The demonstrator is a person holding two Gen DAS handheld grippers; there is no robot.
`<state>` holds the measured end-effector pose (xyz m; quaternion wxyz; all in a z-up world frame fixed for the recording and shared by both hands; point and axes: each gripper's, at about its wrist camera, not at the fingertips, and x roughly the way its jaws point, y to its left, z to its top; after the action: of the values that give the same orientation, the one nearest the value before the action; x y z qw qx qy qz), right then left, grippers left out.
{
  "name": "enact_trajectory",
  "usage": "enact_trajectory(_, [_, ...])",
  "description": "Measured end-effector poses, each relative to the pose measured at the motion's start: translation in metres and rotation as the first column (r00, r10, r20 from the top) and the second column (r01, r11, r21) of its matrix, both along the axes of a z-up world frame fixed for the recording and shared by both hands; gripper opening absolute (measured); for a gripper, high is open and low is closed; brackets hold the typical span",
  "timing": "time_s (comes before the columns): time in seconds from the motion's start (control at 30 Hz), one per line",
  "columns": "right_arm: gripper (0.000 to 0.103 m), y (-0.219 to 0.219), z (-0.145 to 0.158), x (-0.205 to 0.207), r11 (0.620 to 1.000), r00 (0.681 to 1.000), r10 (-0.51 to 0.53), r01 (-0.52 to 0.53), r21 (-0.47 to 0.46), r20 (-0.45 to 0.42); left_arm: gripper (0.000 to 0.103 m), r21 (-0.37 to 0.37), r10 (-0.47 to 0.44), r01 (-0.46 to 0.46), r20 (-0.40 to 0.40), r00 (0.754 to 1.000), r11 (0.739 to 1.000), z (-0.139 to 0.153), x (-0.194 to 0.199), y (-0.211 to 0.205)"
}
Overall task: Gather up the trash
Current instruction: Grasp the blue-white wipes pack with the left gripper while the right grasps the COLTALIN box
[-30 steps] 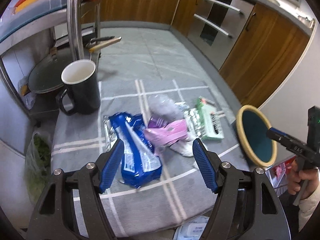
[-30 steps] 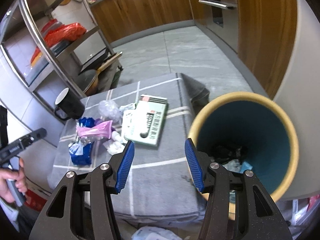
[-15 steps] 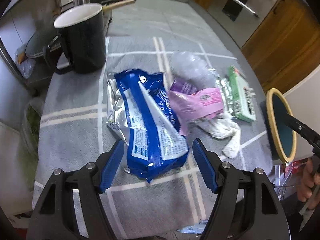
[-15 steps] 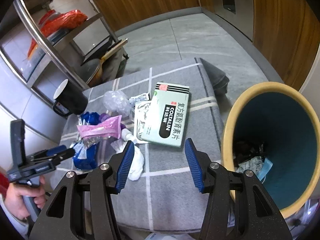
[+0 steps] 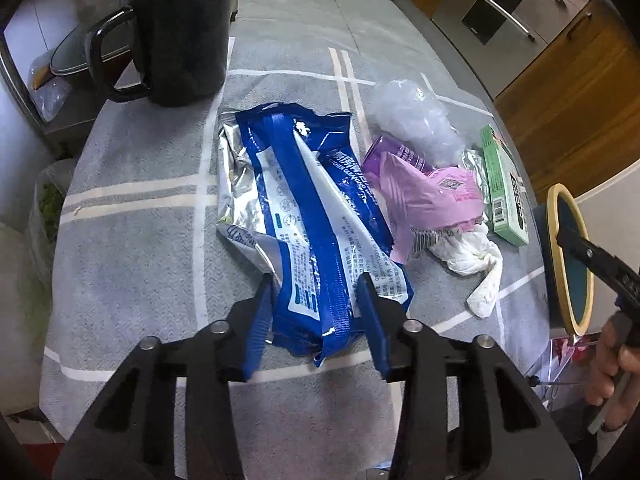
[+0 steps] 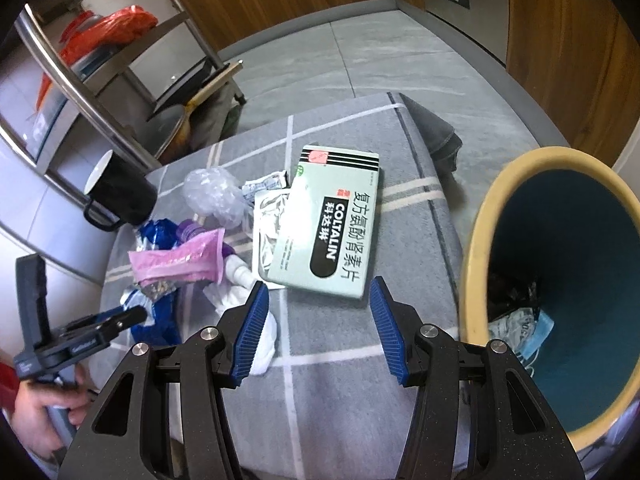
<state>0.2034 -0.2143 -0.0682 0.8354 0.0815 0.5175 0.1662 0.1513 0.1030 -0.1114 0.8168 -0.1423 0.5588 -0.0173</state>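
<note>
A blue and silver wrapper (image 5: 312,216) lies on the grey checked cloth (image 5: 140,240). My left gripper (image 5: 314,312) is closing on its near end, and both pads touch its sides. To its right lie a pink packet (image 5: 424,196), a crumpled clear plastic (image 5: 416,120), a white tissue (image 5: 476,256) and a green medicine box (image 6: 332,232). My right gripper (image 6: 316,320) hovers open just before that box, with nothing between its fingers. The bin (image 6: 472,264), yellow-rimmed and teal inside, stands at the right with trash at its bottom.
A black mug (image 5: 180,28) stands at the cloth's far left corner. A metal rack (image 6: 80,80) with pans and an orange bag is behind it. Wooden cabinets (image 6: 560,40) line the far side of the grey floor.
My left gripper came down onto the blue wrapper and its jaws narrowed around the near end. My right gripper moved from the bin's mouth over the cloth toward the green box.
</note>
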Motion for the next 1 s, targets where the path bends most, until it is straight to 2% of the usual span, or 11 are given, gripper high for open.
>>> enact_trajectory(0.13, [0.07,0.003,-0.007,0.01,1.0,1.0,-0.019,0.019,0.005,-0.005,0.03,0.001,0.026,-0.026,0.0,1.0,1.0,0.007,-0.006,0.006])
enact_trajectory(0.17, [0.07,0.004,-0.009,0.013,1.0,1.0,-0.023,0.023,0.007,-0.009,0.011,0.008,0.037,-0.037,0.004,0.999,0.999,0.011,-0.009,0.008])
enact_trajectory(0.2, [0.071,0.004,-0.011,0.016,0.999,0.999,-0.028,0.029,0.014,-0.016,0.009,0.021,0.046,-0.046,0.009,0.999,0.999,0.016,-0.011,0.011])
enact_trajectory(0.33, [0.076,0.005,-0.021,0.031,0.998,0.998,-0.057,0.058,0.027,-0.039,0.009,0.029,0.069,-0.07,0.038,0.997,0.997,0.031,-0.017,0.019])
enact_trajectory(0.6, [0.08,0.022,-0.035,0.053,0.998,0.997,-0.063,0.064,0.015,-0.05,0.011,-0.039,0.062,-0.061,0.022,0.998,0.997,0.021,-0.014,0.022])
enact_trajectory(0.67, [0.086,0.027,-0.036,0.055,0.998,0.998,-0.055,0.055,-0.006,-0.032,0.012,-0.038,0.064,-0.064,0.016,0.998,0.997,0.02,-0.012,0.023])
enact_trajectory(0.73, [0.089,0.035,-0.037,0.055,0.998,0.999,-0.045,0.044,-0.036,-0.015,0.016,-0.039,0.064,-0.063,0.004,0.998,0.997,0.016,-0.01,0.023])
enact_trajectory(0.8, [0.089,0.043,-0.038,0.053,0.996,1.0,-0.029,0.029,-0.082,0.007,0.028,-0.03,0.068,-0.068,-0.005,0.998,0.997,0.013,-0.009,0.025])
enact_trajectory(0.87, [0.088,0.046,-0.039,0.052,0.993,1.0,-0.013,0.015,-0.116,0.022,0.049,-0.018,0.073,-0.073,-0.007,0.997,0.997,0.01,-0.008,0.024])
enact_trajectory(0.93, [0.081,0.048,-0.039,0.049,0.988,0.999,0.003,0.004,-0.154,0.042,0.059,0.004,0.076,-0.076,0.0,0.997,0.997,0.01,-0.005,0.023])
enact_trajectory(1.0, [0.076,0.048,-0.038,0.045,0.988,0.999,0.013,-0.005,-0.156,0.053,0.061,0.0,0.077,-0.077,0.003,0.997,0.997,0.008,-0.002,0.023])
